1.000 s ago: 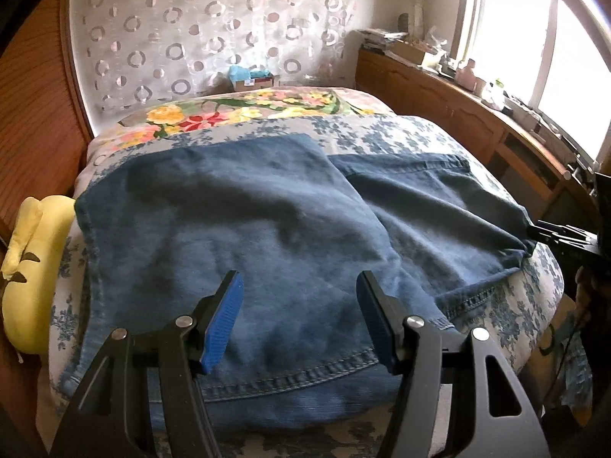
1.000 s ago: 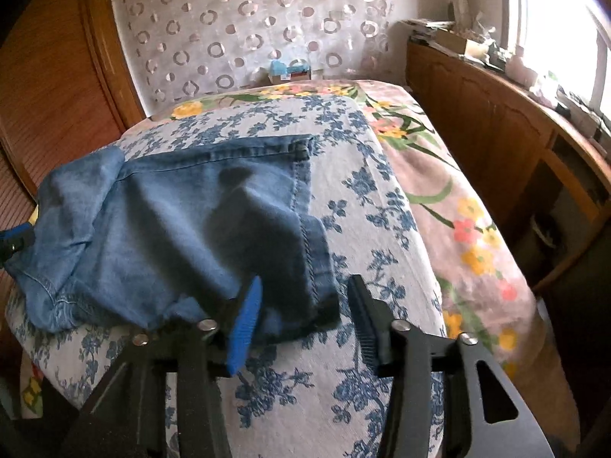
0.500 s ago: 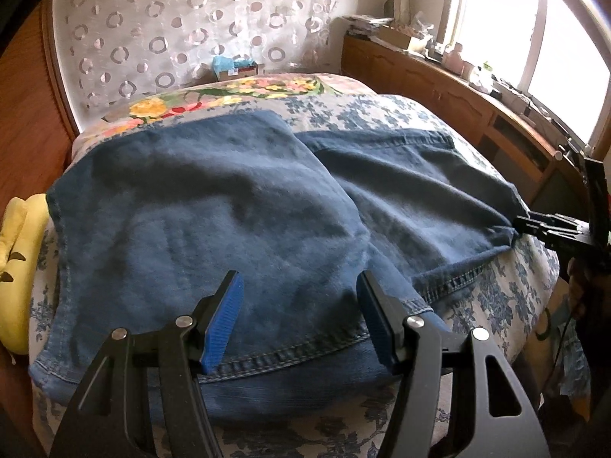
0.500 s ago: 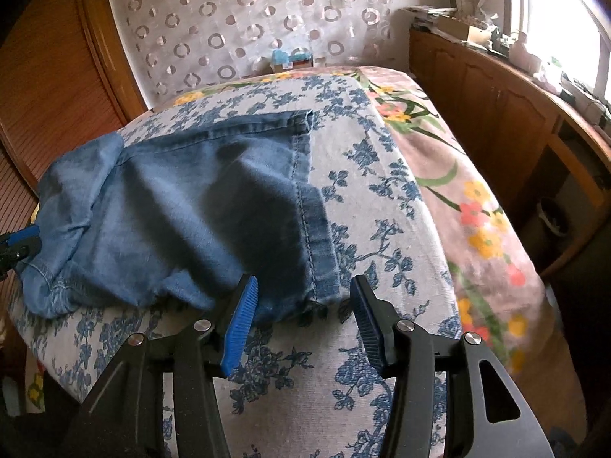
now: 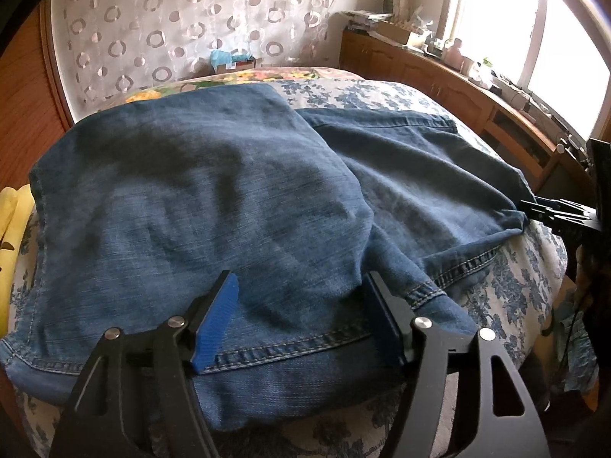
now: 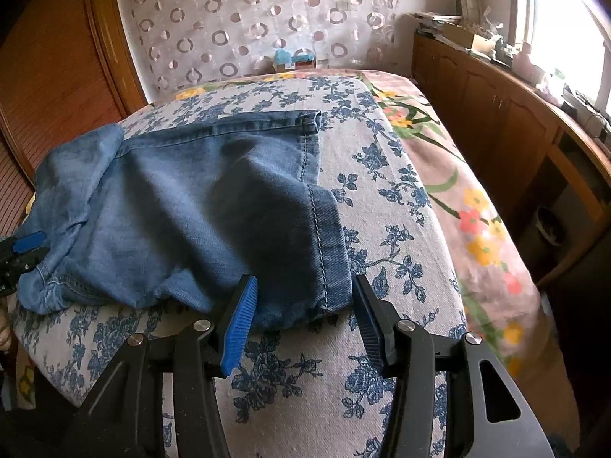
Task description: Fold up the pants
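Observation:
Blue denim pants lie spread on the floral bedspread, waist end near the left wrist view, legs stretching right. My left gripper is open, its jaws standing over the waistband seam near the bed's front edge. In the right wrist view the leg hems lie on the bedspread. My right gripper is open, jaws either side of the near hem corner, not closed on it. The right gripper also shows in the left wrist view at the leg end, and the left gripper shows at the left edge of the right wrist view.
A yellow cushion sits at the bed's left edge. A wooden cabinet with clutter runs along the window on the right. A patterned curtain hangs behind the bed, with a tissue box at its foot.
Both grippers have moved forward and lower toward the pants. The left now sits over the waistband, the right around the near hem corner. Both stay open.

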